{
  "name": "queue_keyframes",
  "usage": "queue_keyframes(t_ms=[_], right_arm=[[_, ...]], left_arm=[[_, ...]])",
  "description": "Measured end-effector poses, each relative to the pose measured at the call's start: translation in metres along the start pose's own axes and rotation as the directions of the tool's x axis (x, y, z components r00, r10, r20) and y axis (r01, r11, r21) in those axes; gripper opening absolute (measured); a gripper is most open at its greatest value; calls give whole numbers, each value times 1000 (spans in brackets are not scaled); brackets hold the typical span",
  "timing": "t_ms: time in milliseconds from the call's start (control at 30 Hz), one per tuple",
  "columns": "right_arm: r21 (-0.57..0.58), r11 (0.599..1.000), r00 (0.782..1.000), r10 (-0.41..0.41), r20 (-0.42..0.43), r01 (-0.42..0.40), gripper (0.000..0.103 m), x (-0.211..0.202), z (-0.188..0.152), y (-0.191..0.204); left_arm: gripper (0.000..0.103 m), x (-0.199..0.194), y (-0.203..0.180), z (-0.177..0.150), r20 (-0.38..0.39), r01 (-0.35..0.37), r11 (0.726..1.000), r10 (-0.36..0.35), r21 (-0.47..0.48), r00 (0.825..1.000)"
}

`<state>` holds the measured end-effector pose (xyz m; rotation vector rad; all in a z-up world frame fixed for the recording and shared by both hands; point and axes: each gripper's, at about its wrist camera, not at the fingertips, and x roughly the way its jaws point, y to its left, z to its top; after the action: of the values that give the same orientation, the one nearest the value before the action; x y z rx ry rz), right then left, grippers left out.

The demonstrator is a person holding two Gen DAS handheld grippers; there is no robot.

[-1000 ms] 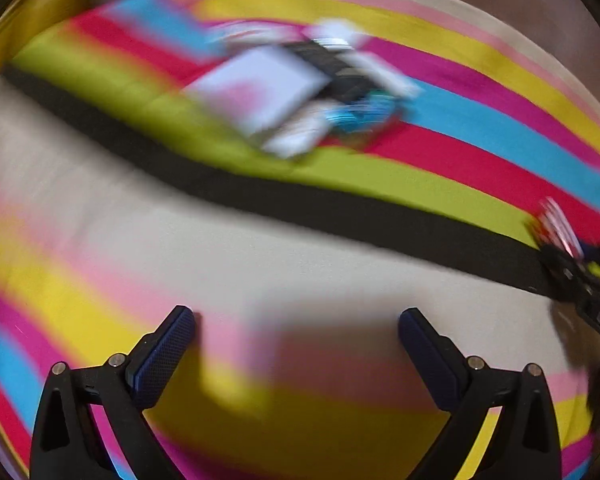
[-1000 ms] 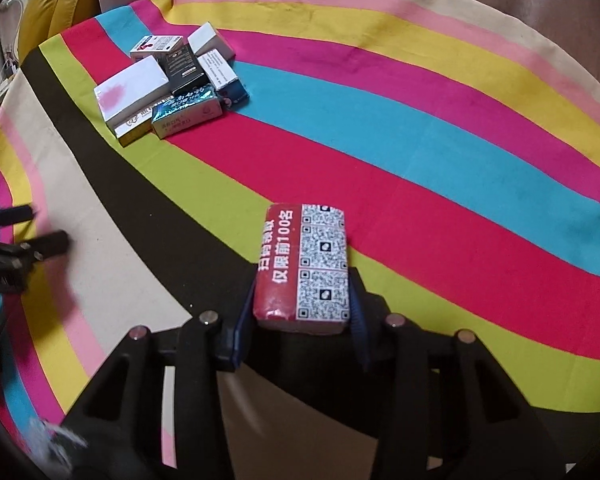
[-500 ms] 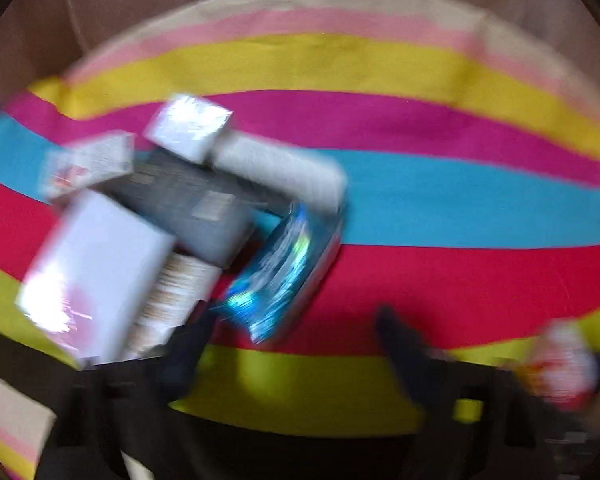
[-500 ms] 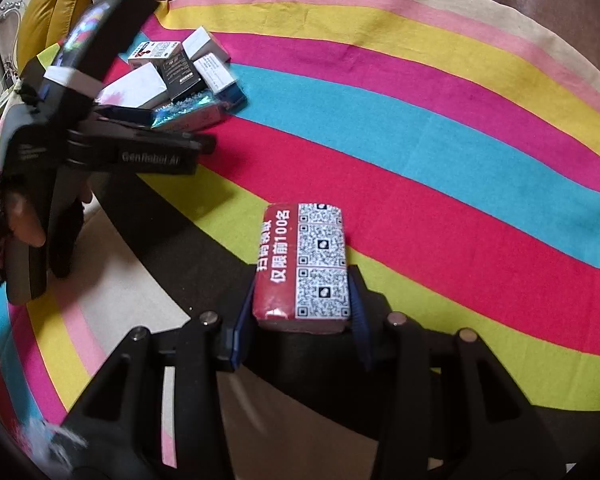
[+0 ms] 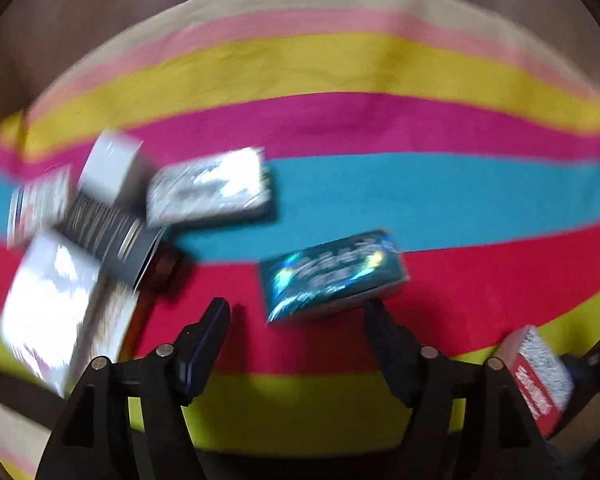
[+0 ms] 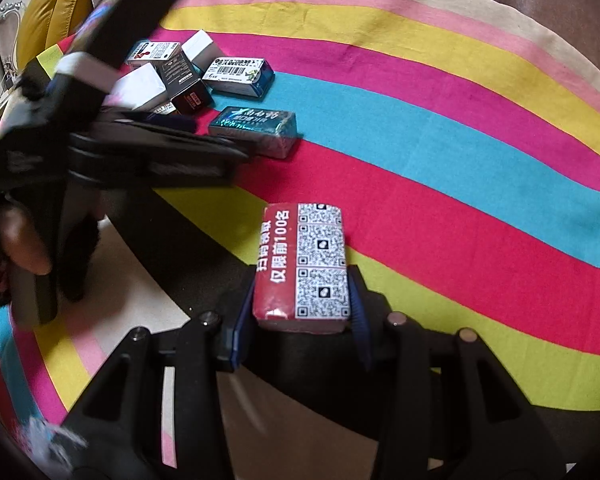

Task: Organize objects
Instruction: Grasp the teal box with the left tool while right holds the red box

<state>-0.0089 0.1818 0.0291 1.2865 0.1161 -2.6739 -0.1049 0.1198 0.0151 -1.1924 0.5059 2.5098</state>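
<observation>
My right gripper (image 6: 300, 294) is shut on a red packet (image 6: 304, 264) printed with square codes, held just above the striped cloth; the same red packet (image 5: 540, 376) shows at the lower right of the left wrist view. My left gripper (image 5: 298, 312) has its jaws opening, and nothing is between the pads. A shiny teal box (image 5: 332, 276) lies flat just beyond its fingertips, close to the right one. In the right wrist view the left gripper (image 6: 216, 138) reaches in from the left, up to the teal box (image 6: 256, 130). That box lies apart from a pile of small boxes (image 6: 172, 76).
A white barcode box (image 6: 240, 74) lies at the pile's right edge. The striped cloth (image 6: 440, 128) covers a round table. A yellow cushion (image 6: 48, 12) and brown upholstery stand beyond its far edge. A person's hand (image 6: 20, 240) grips the left tool.
The left gripper swept from the cloth's pale stripes over to the pile; its jaws narrowed, then widened. The teal box now lies to the right of the pile. The right gripper kept still.
</observation>
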Motion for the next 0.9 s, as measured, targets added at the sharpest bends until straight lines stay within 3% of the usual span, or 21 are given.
queue_keyframes(t_ms=[67,200,233,267,300,400,500,533,667,767,900], right_arm=[[1,1000,1000,1,0,-1,46,0,0,0],[1,1000,1000,1,0,-1,46,0,0,-1],[1,1000,1000,1,0,-1,46,0,0,-1],[1,1000,1000,2,0,-2,46,0,1,-1],[-1,1000,1000,3,0,-3,46,0,1,-2],[1,1000,1000,4,0,-4,46,0,1,-2],[2,1000,1000,5,0,-5,46,0,1,-2],[2,1000,1000,5,0,-5,46,0,2,-2],[5,1000,1000,8,1,-8,46,0,2,-3],[5,1000,1000,8,1,-8,46,0,2,-3],[5,1000,1000,7,1,-7,46,-1,3,-3]], left_arm=[[73,0,-15,6,40,-64,991,60,119,997],[75,0,-38,6,117,-152,930,120,334,986],[65,-2,-39,6,114,-144,924,111,354,987],[56,-3,-38,6,82,-85,933,60,349,995],[45,-5,-32,7,39,-5,952,-7,306,999],[36,-15,-13,1,18,111,982,-115,155,993],[35,-32,14,-23,15,221,973,-220,-65,975],[35,-38,19,-30,15,219,970,-219,-103,976],[35,-85,30,-89,-22,67,975,-74,-212,997],[36,-115,32,-125,-41,19,965,-30,-263,999],[38,-105,32,-127,-65,-9,950,-12,-312,998]])
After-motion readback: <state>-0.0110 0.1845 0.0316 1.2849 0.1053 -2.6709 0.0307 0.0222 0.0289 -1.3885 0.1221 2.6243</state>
